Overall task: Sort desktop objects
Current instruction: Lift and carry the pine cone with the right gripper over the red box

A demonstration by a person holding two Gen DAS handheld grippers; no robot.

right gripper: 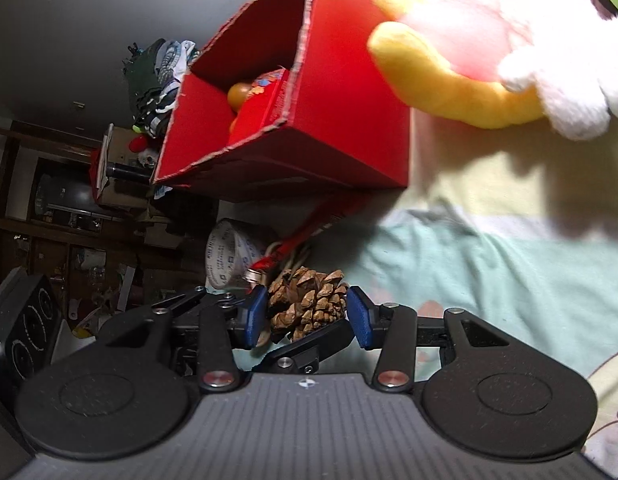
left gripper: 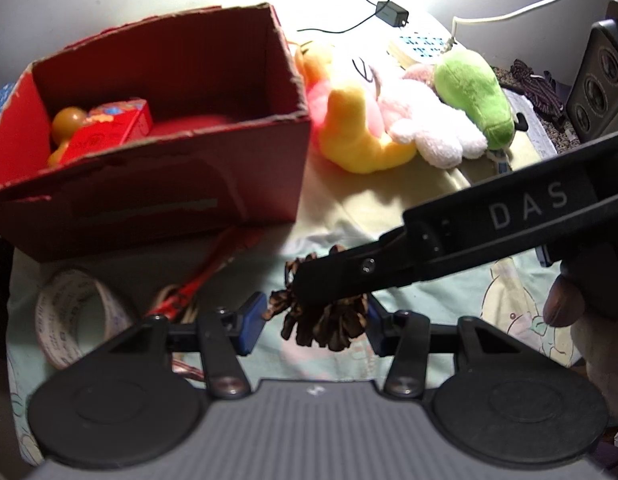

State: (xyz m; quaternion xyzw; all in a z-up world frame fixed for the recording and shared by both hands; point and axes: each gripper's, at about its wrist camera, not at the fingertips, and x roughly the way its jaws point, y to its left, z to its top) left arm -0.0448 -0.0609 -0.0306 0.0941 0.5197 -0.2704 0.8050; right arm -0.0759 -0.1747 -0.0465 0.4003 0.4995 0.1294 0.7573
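The brown, scaly pine cone [right gripper: 307, 304] sits between the blue pads of both tongs at once, lifted a little above the pale green cartoon-printed cloth [right gripper: 489, 280] that covers the surface. The right tongs [right gripper: 307, 314] hold it at a middling spread, a pad against each flank, and the left tongs [left gripper: 315, 326] bracket the same cone from below in the left wrist view, also partly closed with the cone's scales against their pads; the right tool's black arm [left gripper: 489, 220] crosses over the cone there. The open red cardboard box [left gripper: 161, 132], already holding a small red printed carton [left gripper: 113, 128] and an orange rounded toy [left gripper: 67, 122], stands just behind and looks like the likely destination. A roll of printed white tape [left gripper: 69, 316] and a red strap [left gripper: 197, 284] lie in front of the box, and a yellow, pink and white plush toy [left gripper: 373, 128] with a green plush [left gripper: 475, 96] lie beside it. The risk, as I judge it, lies in the double grip: if the two hands drift apart or twist unevenly, brittle scales may snap or the cone may slip out and roll under the box flap.
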